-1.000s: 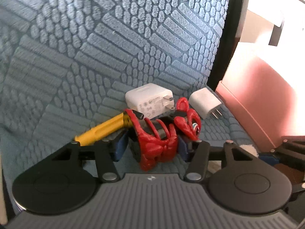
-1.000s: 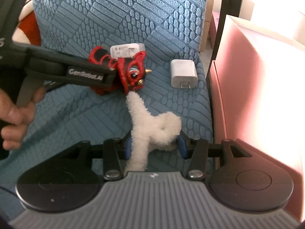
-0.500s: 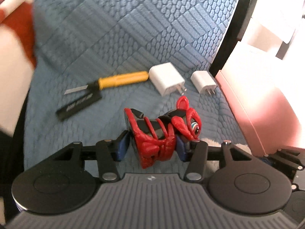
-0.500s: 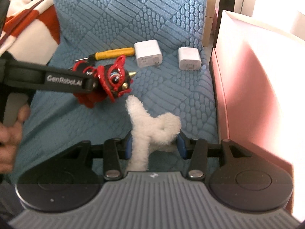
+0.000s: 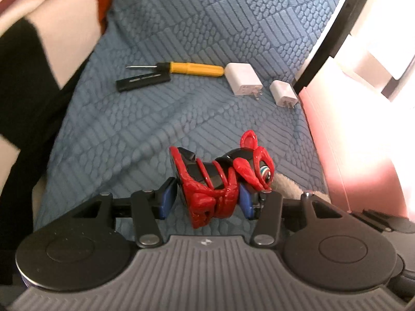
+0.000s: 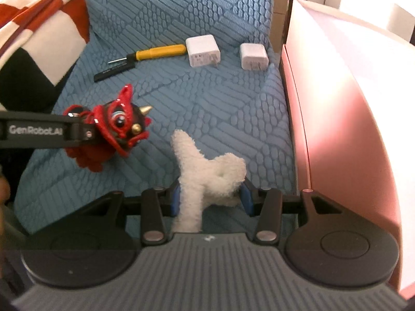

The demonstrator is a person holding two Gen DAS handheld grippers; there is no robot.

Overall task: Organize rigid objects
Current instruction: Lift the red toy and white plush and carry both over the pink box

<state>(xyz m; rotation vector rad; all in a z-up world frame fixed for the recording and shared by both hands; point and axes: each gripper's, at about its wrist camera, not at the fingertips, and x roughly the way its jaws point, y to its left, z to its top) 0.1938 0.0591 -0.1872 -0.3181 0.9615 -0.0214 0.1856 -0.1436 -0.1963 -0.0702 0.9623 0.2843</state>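
— Nearest the right wrist camera, what sits between the blue pads?

— A white fluffy toy (image 6: pixel 207 176); the right gripper (image 6: pixel 210 199) is clamped on it, both pads pressed into its pile, held above the front part of the blue quilted seat cushion (image 6: pixel 233 108). Its tip also shows in the left wrist view as a pale tuft (image 5: pixel 285 184).

— And the other one?

— The left gripper (image 5: pixel 206 198) is closed on a red and black lion figurine (image 5: pixel 218 178), pads against its flanks, head with the striped eye turned toward the cushion's right edge. From the right wrist camera the same figurine (image 6: pixel 116 127) hangs off the end of the black arm, clear of the cushion and left of the fluffy toy, not touching it.

— Farther back?

— Along the cushion's rear, against the backrest, a row: a black flat stick (image 5: pixel 144 79) nearest the left edge, a yellow-handled screwdriver (image 5: pixel 193 68) just behind and touching it, then a large white charger (image 5: pixel 242 78) at the handle's end, then a small white charger (image 5: pixel 283 93) close to the right edge, prongs toward the front.

— Beyond the right edge?

— A pink box (image 6: pixel 345 119) stands beside the cushion. A red, white and black blanket (image 6: pixel 33 33) lies at the rear left corner.
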